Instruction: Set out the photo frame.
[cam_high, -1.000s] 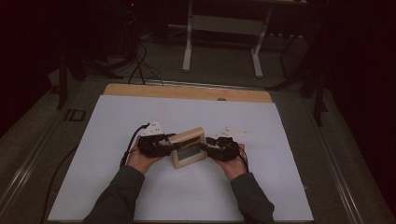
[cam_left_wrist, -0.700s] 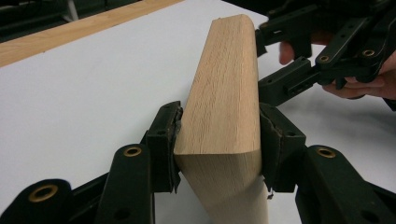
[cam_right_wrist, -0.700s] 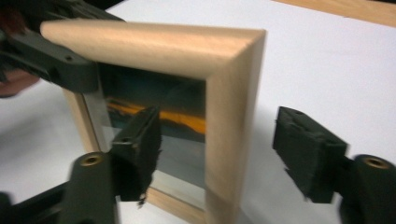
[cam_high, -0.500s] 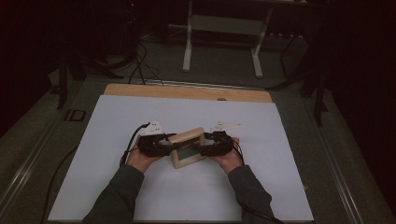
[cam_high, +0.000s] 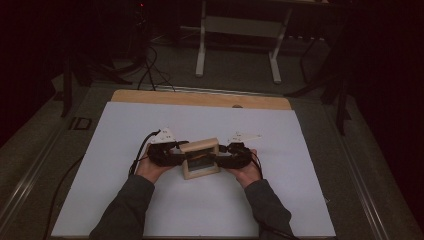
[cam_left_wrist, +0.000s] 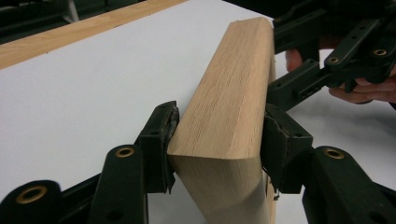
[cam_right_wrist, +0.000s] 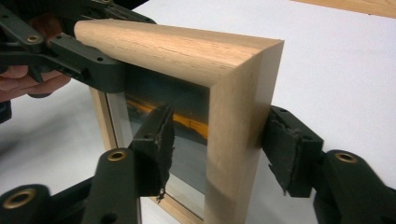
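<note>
High view, centre of frame: you are holding the wooden picture frame (cam_high: 200, 159) upright on the white table (cam_high: 310, 150) — left gripper (cam_high: 176, 156) clamping its left side, right gripper (cam_high: 220, 156) straddling its right side, pads slightly slack.

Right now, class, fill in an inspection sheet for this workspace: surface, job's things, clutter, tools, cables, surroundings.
Surface: white sheet on a wooden tabletop.
Job's things: wooden picture frame, on edge between both tools.
Clutter: nothing seen.
Tools: left tool pads press one frame side, jaws just been opening; right tool straddles the other side, inner pad off the wood, jaws just been closing.
Cables: black cable loops from the left tool.
Surroundings: dark floor, white stand, floor cables.
</note>
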